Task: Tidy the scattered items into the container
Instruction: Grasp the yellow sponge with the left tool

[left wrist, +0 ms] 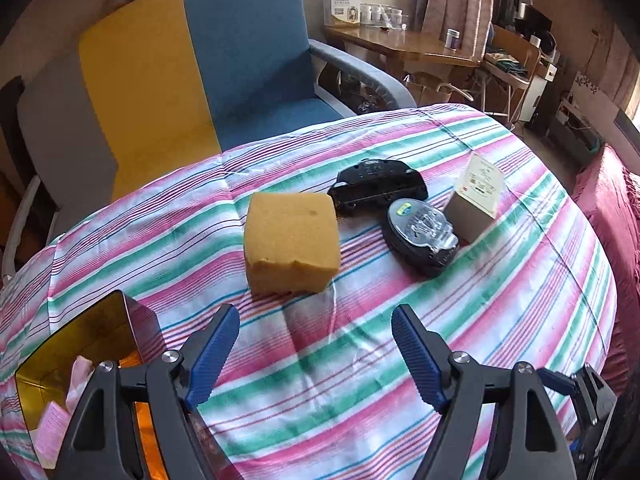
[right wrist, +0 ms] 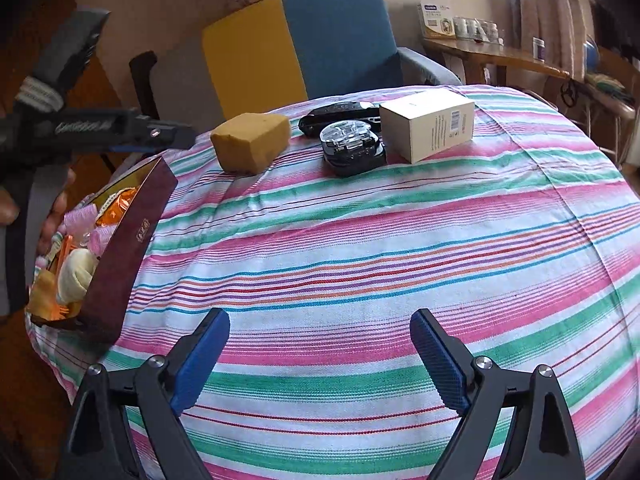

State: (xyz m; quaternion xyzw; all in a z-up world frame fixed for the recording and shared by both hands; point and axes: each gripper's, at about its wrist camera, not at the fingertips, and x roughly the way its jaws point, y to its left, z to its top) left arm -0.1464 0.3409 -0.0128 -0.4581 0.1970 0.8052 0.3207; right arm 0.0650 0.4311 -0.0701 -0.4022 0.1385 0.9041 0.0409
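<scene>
- The left claw [left wrist: 316, 356] stands released, blue pads wide apart with nothing between them, above the striped cloth [left wrist: 360, 360] that covers the counter.
- The right claw [right wrist: 320, 360] is likewise released and empty over the same cloth.
- The container [right wrist: 132, 248], a dark maroon box with a small gold emblem too small to read on its side, sits at the counter's left edge. Only the right wrist view shows its load: pink rollers, orange pieces and a cream bundle; the left wrist view shows mostly its gold lining.
- Farther back lies a yellow sponge [left wrist: 292, 240], right of it a round black charger [left wrist: 420, 236] with a clear cover, and behind that a flat black device [left wrist: 376, 188].
- A cream carton [right wrist: 428, 124] stands beside the charger; its print and barcode are illegible.
- Beyond the counter is a blue-and-yellow armchair [left wrist: 240, 60].
</scene>
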